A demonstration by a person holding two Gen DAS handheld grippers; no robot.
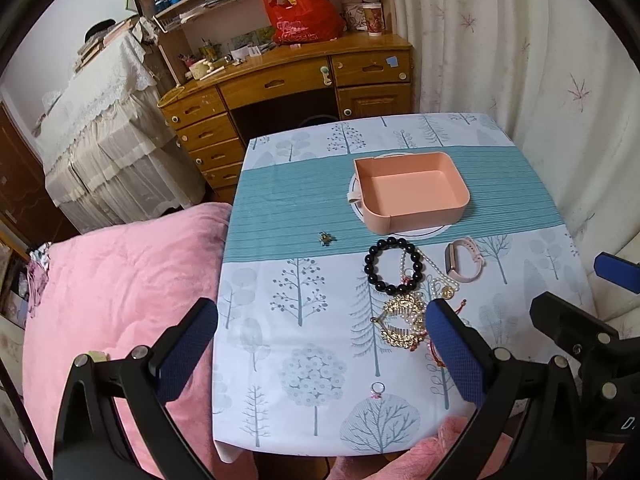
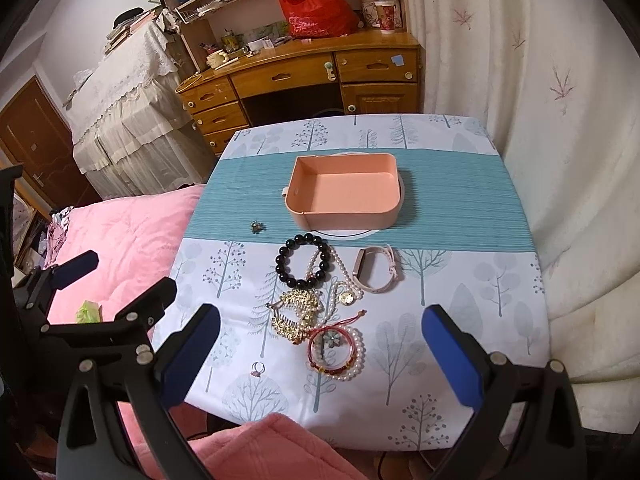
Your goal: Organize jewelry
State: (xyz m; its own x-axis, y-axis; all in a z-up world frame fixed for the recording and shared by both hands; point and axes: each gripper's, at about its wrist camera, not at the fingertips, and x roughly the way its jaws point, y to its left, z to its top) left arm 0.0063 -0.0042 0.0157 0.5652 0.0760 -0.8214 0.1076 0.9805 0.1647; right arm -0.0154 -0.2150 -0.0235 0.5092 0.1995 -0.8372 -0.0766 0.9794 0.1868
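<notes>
An empty pink box (image 1: pixel 412 192) (image 2: pixel 345 190) stands mid-table on a white plate. In front of it lie a black bead bracelet (image 1: pixel 394 266) (image 2: pixel 303 260), a pearl necklace (image 2: pixel 340 276), a pink wristband watch (image 1: pixel 464 260) (image 2: pixel 378 268), a gold hair comb (image 1: pixel 402 322) (image 2: pixel 296 310), a red and pearl bangle pile (image 2: pixel 337 352), a small ring (image 1: pixel 377 390) (image 2: pixel 259 368) and a small brooch (image 1: pixel 326 239) (image 2: pixel 257 226). My left gripper (image 1: pixel 320 344) is open and empty above the table's near-left edge. My right gripper (image 2: pixel 320 350) is open and empty above the bangles.
The table (image 1: pixel 304 312) has a tree-print cloth with a teal band. A pink quilt (image 1: pixel 112 288) lies to the left. A wooden desk (image 1: pixel 288 80) stands behind, a curtain (image 1: pixel 540 60) to the right.
</notes>
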